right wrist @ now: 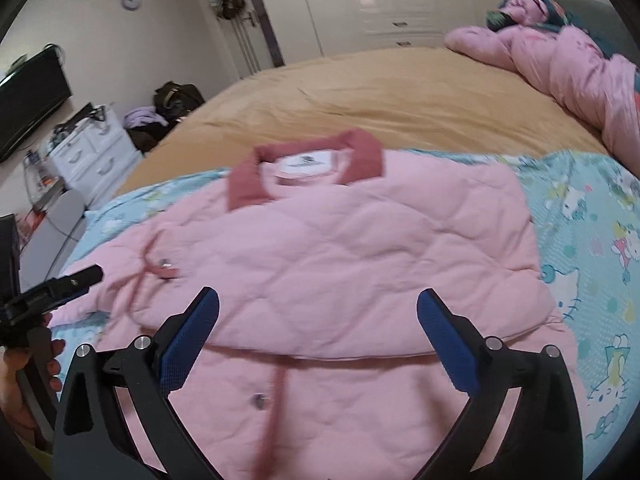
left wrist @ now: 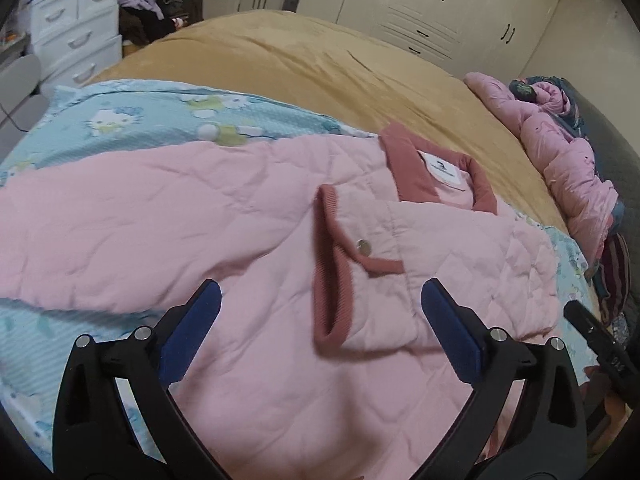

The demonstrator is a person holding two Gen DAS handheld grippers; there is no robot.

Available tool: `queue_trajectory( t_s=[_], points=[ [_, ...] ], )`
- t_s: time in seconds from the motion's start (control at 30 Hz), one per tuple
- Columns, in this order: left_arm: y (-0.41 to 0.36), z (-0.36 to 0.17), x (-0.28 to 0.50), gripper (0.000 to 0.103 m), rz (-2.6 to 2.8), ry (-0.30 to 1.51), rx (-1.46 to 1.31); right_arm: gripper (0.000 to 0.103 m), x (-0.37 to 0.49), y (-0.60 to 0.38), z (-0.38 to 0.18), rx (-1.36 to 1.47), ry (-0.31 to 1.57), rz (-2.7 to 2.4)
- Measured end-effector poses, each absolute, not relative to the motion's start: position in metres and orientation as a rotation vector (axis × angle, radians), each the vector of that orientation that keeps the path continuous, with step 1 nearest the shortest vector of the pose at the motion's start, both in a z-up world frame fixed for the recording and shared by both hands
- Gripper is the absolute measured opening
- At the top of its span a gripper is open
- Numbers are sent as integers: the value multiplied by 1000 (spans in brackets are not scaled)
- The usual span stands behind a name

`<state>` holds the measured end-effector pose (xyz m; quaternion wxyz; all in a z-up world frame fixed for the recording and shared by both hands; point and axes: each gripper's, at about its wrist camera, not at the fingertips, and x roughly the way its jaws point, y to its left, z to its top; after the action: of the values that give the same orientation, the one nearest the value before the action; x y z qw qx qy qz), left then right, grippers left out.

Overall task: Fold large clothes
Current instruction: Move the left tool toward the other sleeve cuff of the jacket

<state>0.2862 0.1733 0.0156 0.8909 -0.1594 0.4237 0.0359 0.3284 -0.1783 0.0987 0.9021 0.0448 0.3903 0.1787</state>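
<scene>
A pink quilted jacket (left wrist: 168, 216) with a dark-pink collar (left wrist: 408, 168) lies on a blue cartoon-print sheet (left wrist: 160, 116) on the bed. One sleeve is folded across the body, its ribbed cuff (left wrist: 332, 272) and snap showing. My left gripper (left wrist: 320, 304) is open and empty just above the jacket, near that cuff. In the right wrist view the jacket (right wrist: 340, 248) lies collar (right wrist: 304, 164) away, the right sleeve folded over the front. My right gripper (right wrist: 318, 308) is open and empty above the fold. The left gripper shows at that view's left edge (right wrist: 52, 288).
A tan blanket (left wrist: 320, 64) covers the far bed. A second pink padded garment (left wrist: 568, 160) and dark clothes lie by the headboard. A white drawer unit (left wrist: 76, 28), a clothes pile and wardrobes stand beyond the bed. A TV (right wrist: 28, 96) hangs at left.
</scene>
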Motion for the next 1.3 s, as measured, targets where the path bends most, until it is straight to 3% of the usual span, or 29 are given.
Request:
queue_trajectory(
  t_s=[1.3],
  points=[
    [331, 18, 162, 94, 322, 804, -520, 99, 267, 37, 129, -61, 779, 695]
  ],
)
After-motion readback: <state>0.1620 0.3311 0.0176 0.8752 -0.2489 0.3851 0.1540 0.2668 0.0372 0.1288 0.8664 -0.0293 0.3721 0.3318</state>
